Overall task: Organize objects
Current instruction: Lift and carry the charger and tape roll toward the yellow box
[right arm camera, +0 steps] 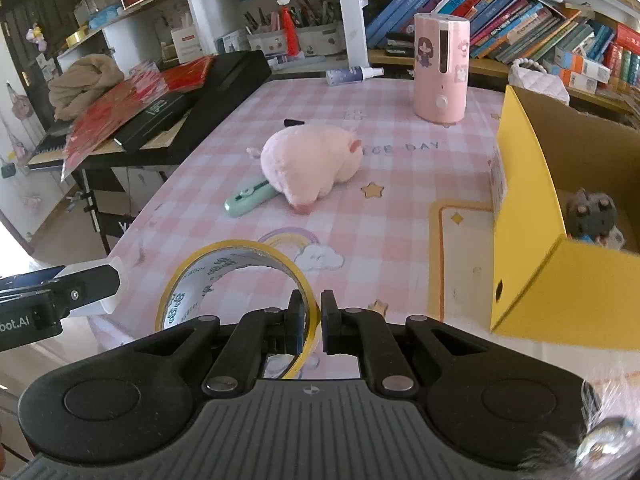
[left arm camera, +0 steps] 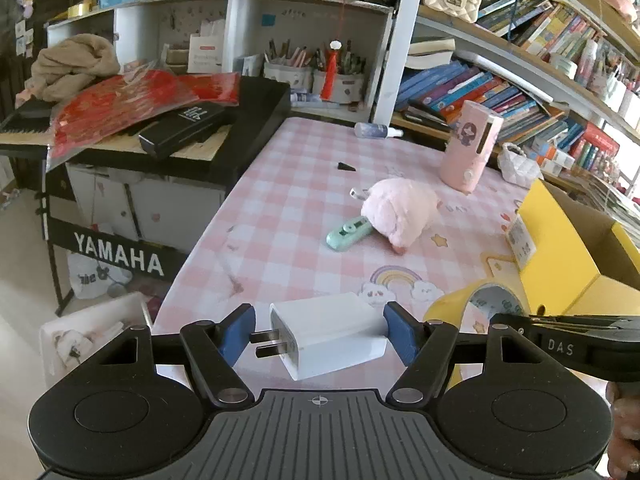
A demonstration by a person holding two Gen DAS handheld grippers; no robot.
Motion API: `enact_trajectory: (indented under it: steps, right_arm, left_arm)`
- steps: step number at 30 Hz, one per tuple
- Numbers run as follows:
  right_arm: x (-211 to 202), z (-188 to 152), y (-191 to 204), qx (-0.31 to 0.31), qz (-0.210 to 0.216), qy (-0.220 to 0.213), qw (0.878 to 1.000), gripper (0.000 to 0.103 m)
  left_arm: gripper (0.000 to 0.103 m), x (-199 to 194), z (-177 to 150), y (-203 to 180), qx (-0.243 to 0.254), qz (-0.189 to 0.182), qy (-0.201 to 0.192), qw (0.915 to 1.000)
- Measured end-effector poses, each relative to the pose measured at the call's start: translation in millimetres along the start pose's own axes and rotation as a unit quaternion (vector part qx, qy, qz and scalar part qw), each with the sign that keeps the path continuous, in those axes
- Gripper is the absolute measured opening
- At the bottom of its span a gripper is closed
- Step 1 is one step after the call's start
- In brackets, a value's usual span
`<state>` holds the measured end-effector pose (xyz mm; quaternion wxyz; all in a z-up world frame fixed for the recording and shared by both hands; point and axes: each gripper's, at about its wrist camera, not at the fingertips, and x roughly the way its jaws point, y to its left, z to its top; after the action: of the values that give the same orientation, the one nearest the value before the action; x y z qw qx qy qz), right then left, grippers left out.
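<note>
My left gripper [left arm camera: 320, 334] is shut on a white plug charger [left arm camera: 332, 334], its prongs against the left pad, held above the near edge of the pink checked table [left arm camera: 280, 208]. My right gripper [right arm camera: 311, 320] is shut on the rim of a yellow tape roll [right arm camera: 224, 276], which also shows in the left wrist view [left arm camera: 476, 300]. A pink plush toy [right arm camera: 312, 164] and a mint green device [right arm camera: 248, 198] lie mid-table. A yellow cardboard box [right arm camera: 532, 240] stands open on the right with a grey toy [right arm camera: 592, 216] inside.
A pink cylindrical appliance [right arm camera: 440, 68] stands at the back, a small spray bottle [right arm camera: 352, 75] lies near it. A Yamaha keyboard [left arm camera: 160, 140] piled with red papers stands left of the table. Bookshelves [left arm camera: 520, 80] run behind and to the right.
</note>
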<state>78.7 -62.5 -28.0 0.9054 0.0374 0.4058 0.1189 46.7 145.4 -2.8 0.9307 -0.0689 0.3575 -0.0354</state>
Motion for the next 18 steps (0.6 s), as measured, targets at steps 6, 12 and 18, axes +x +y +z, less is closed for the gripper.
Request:
enact_trajectory:
  steps: [6,12,18]
  right_arm:
    - [-19,-25,8,0.009,-0.008,0.0,1.0,0.008]
    - [-38,-52,8,0.029,-0.023,0.001,0.999,0.008]
    - [-54,-79,5,0.055,-0.039,0.003,0.998,0.008]
  left_arm:
    - [0.07,-17,-16,1,0.01,-0.014,0.002,0.9999]
    - [0.071,-29,-31,-4,0.027,-0.035,0.01,0.999]
    - [0.071,-39,-48,-13,0.055,-0.06,0.022,0.9964]
